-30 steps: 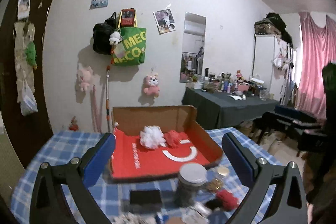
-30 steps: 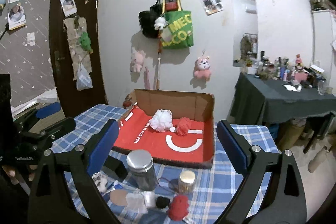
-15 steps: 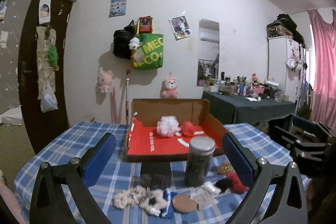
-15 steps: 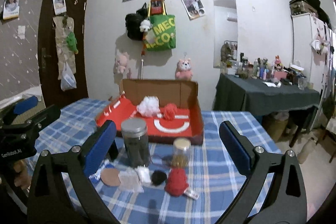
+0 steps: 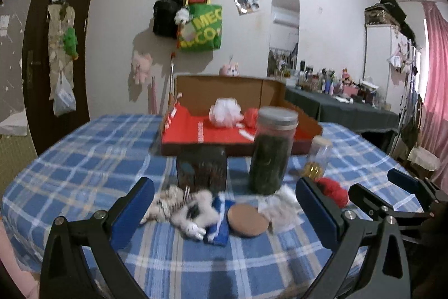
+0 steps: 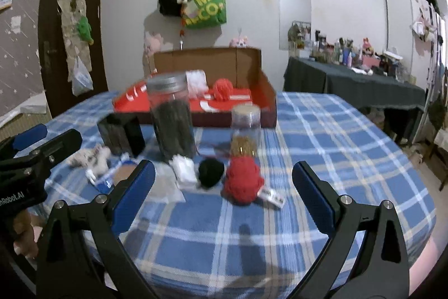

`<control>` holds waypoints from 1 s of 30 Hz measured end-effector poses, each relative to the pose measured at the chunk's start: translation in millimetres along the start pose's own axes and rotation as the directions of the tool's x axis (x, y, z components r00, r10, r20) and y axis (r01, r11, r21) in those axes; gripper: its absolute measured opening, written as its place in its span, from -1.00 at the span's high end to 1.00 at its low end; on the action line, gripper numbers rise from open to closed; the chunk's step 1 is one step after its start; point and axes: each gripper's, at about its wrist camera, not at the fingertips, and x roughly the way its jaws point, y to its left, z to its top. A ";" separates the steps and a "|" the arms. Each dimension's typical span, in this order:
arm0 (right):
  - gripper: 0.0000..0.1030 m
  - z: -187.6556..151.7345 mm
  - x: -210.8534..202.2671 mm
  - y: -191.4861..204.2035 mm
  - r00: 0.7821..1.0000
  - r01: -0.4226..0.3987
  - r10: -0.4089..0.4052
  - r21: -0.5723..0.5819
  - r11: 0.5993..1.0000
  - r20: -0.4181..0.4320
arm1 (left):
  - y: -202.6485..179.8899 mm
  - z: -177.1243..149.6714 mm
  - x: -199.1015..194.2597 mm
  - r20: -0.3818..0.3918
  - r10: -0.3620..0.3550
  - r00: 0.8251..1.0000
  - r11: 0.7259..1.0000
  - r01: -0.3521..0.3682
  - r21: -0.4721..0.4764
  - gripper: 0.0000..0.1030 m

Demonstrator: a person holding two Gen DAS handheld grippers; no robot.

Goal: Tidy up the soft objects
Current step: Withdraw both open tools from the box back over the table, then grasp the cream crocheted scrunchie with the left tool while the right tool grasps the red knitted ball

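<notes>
While both tools hang over the blue-and-white checked tablecloth (image 6: 322, 131), nothing is gripped; the left gripper (image 5: 224, 210) is spread wide with the fluffy pile between its blue pads, and the right gripper (image 6: 224, 185) is just as wide, framing the red pompom. Largest first: the open cardboard box with red lining (image 5: 280, 94) sits at the far side of the table, already holding a white fluffy ball (image 5: 225, 112) and a small red yarn ball (image 5: 250, 116); in front of it stand a tall dark-filled jar with grey lid (image 6: 172, 122), a dark square tin (image 5: 201, 166) and a small clear jar with gold contents (image 6: 245, 128). Loose soft items lie near the table's front edge: a white-and-grey furry scrunchie heap (image 5: 184, 208), a red knitted pompom (image 6: 243, 181) with a paper tag, a black pompom (image 6: 210, 171) touching it, and a white cloth wad (image 6: 183, 168); a flat tan disc (image 5: 247, 220) lies beside the heap. Judgement: all of these look light, squashy and non-fragile; they will compress, so pinch through the middle of the bulk, not loose fringe or the tag; the jars are near enough to knock.
</notes>
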 end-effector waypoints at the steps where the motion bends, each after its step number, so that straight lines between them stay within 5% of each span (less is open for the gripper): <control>1: -0.94 -1.3 2.4 0.8 1.000 0.004 -0.004 -0.006 1.000 -0.008 | 1.0 -3.4 3.1 -0.013 0.004 1.000 1.000 -0.004 -0.003 -1.00; 16: -0.94 -18.5 31.1 1.3 0.995 -0.001 0.001 -0.002 1.000 -0.096 | 11.1 -39.6 36.8 -0.144 0.030 0.989 1.000 -0.031 -0.002 -1.00; 30: -0.94 -10.6 55.2 -23.6 0.987 -0.023 0.034 0.073 0.997 -0.158 | 58.3 -29.2 50.0 -0.168 0.106 0.980 0.994 -0.108 -0.005 -1.00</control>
